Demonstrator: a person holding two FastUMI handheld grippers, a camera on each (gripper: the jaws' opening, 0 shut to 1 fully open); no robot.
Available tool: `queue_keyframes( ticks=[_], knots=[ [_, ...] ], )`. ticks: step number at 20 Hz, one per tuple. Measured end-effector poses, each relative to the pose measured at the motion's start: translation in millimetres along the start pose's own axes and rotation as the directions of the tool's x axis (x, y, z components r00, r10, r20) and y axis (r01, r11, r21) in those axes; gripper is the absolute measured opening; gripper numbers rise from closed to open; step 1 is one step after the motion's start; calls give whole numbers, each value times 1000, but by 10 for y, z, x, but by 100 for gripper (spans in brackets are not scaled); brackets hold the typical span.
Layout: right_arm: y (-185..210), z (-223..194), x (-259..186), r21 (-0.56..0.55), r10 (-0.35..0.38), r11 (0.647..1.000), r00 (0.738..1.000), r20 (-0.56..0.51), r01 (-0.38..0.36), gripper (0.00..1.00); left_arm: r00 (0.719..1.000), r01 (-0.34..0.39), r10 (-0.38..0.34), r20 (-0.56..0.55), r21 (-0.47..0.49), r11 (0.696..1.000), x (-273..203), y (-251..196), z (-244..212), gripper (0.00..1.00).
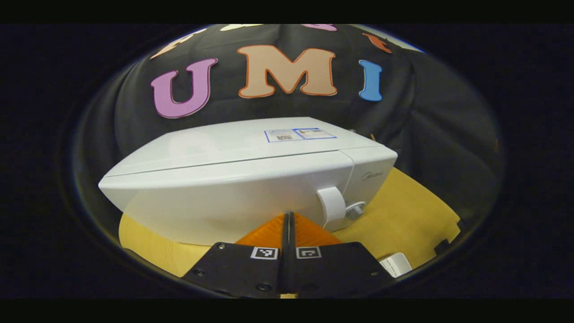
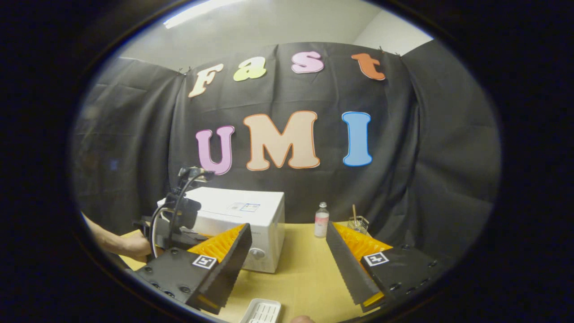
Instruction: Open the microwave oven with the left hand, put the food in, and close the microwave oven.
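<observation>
Left gripper view: the left gripper (image 1: pixel 288 224) has its fingers pressed together with nothing between them, nosed up close to the front of the microwave (image 1: pixel 251 179). The door is closed, and the handle (image 1: pixel 331 204) sits just right of the fingertips, with a knob (image 1: pixel 355 211) beside it. My guess is it's lined up low so it can slide over and hook that handle.

Right gripper view: the right gripper (image 2: pixel 287 251) is spread wide and empty, hanging back over the table (image 2: pixel 305 273), probably waiting its turn. The microwave sits far left, and a white tray (image 2: pixel 262 312), likely the food, lies near, just below the fingers. A small bottle (image 2: pixel 321 220) stands further back.
</observation>
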State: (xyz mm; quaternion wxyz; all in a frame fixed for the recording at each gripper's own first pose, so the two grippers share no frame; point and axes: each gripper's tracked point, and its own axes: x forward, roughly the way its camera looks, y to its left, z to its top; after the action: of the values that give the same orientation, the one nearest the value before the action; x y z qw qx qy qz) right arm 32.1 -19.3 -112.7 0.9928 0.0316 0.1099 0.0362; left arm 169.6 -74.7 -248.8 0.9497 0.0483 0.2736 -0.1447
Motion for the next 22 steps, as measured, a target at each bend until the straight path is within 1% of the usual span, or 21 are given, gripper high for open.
queue_keyframes(
  ticks=[2, 4, 6, 7, 9, 11, 13, 14, 15, 16, 17, 18, 19, 20, 21, 22],
  knots=[
    [30, 1, -10, 1, 2, 1000, 1000, 1, -2, 97, 999, -15, 15, 29, 28, 1000, -22, 12, 46, 1],
    [44, -26, -5, -5, 3, 1000, 1000, -3, -3, 96, 999, -33, 32, 28, 29, 999, -89, 45, 65, 1],
    [67, -23, 5, -19, 3, 1000, 1000, -3, -3, 96, 998, -30, 29, 48, 17, 999, -243, 20, 113, 1],
    [80, -13, 12, -19, 3, 1000, 1000, -4, -3, 96, 997, -26, 25, 75, 13, 1000, -365, 3, 189, 1],
    [104, 39, 42, -13, 5, 1000, 1000, -1, -5, 96, 983, -31, 25, 181, 30, 999, -678, 16, 471, 1],
    [120, 111, 93, -24, 8, 1000, 1000, 6, -8, 96, 956, -49, 35, 292, 41, 998, -1043, 49, 847, 1],
    [135, 220, 123, -43, 11, 999, 1000, 17, -10, 96, 915, -93, 78, 396, 19, 996, -1441, 188, 1236, 0],
    [154, 310, 141, -53, 11, 999, 1000, 26, -9, 96, 890, -101, 92, 446, -3, 995, -1643, 253, 1420, 0],
    [161, 399, 162, -70, 8, 998, 999, 40, -6, 96, 870, -93, 91, 485, -20, 995, -1804, 268, 1559, 0],
    [180, 498, 181, -94, 11, 996, 998, 56, -5, 96, 856, -84, 85, 511, -24, 996, -1956, 263, 1635, 2],
    [201, 601, 202, -119, 11, 993, 998, 69, -3, 96, 840, -96, 98, 534, -31, 995, -2085, 299, 1688, 2],
    [234, 689, 223, -136, 14, 991, 996, 83, -3, 96, 822, -115, 122, 557, -47, 992, -2173, 360, 1746, 33],
    [288, 789, 238, -144, 16, 990, 995, 103, -1, 96, 807, -120, 124, 578, -44, 992, -2280, 364, 1814, 63],
    [300, 857, 246, -146, 9, 989, 993, 116, 8, 96, 788, -135, 140, 600, -53, 989, -2398, 380, 1806, 93],
    [335, 904, 232, -145, 10, 989, 992, 122, 8, 96, 778, -146, 142, 613, -45, 988, -2461, 392, 1825, 91],
    [377, 919, 196, -140, 12, 990, 992, 128, 6, 96, 773, -153, 138, 619, -29, 988, -2517, 375, 1821, 99]
  ],
)
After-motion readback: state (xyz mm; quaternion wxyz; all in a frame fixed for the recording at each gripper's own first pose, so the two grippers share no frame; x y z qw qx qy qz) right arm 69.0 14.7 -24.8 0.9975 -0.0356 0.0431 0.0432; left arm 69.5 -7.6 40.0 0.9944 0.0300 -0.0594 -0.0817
